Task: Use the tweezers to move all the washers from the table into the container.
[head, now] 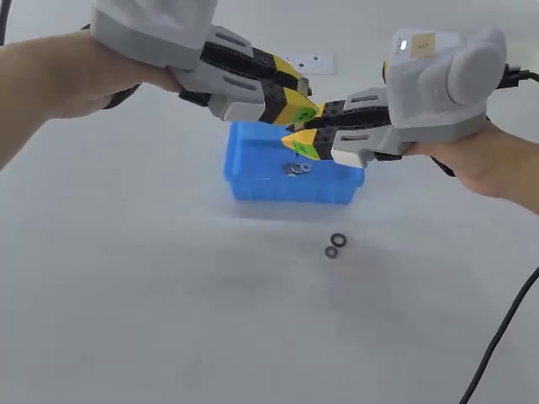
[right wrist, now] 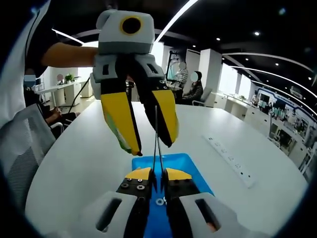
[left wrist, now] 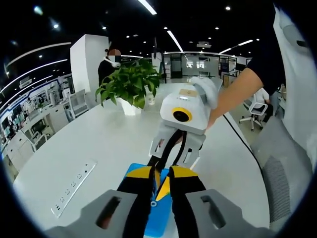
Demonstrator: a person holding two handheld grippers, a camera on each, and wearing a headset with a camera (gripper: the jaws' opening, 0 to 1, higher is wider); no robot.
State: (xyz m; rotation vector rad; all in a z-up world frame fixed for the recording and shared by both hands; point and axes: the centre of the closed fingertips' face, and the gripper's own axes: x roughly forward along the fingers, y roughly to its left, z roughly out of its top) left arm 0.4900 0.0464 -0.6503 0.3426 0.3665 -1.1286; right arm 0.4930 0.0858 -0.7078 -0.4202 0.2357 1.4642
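Observation:
Over the blue container (head: 253, 187) the two grippers meet tip to tip. My right gripper (head: 296, 145) comes in from the right, shut on thin metal tweezers (right wrist: 157, 144) that stick forward from its jaws (right wrist: 157, 174). My left gripper (head: 307, 108) reaches in from the upper left and is open, its yellow jaws (right wrist: 152, 148) spread on either side of the tweezers' far end. Several washers (head: 296, 169) lie inside the container. Two more washers (head: 335, 245) rest on the white table just in front of it. The container (right wrist: 190, 171) also lies below the right gripper.
A white power strip (head: 316, 61) lies on the table behind the container. A black cable (head: 505, 320) runs down the right side. A potted plant (left wrist: 130, 84) stands at the table's far end. People sit beyond the table (right wrist: 190, 84).

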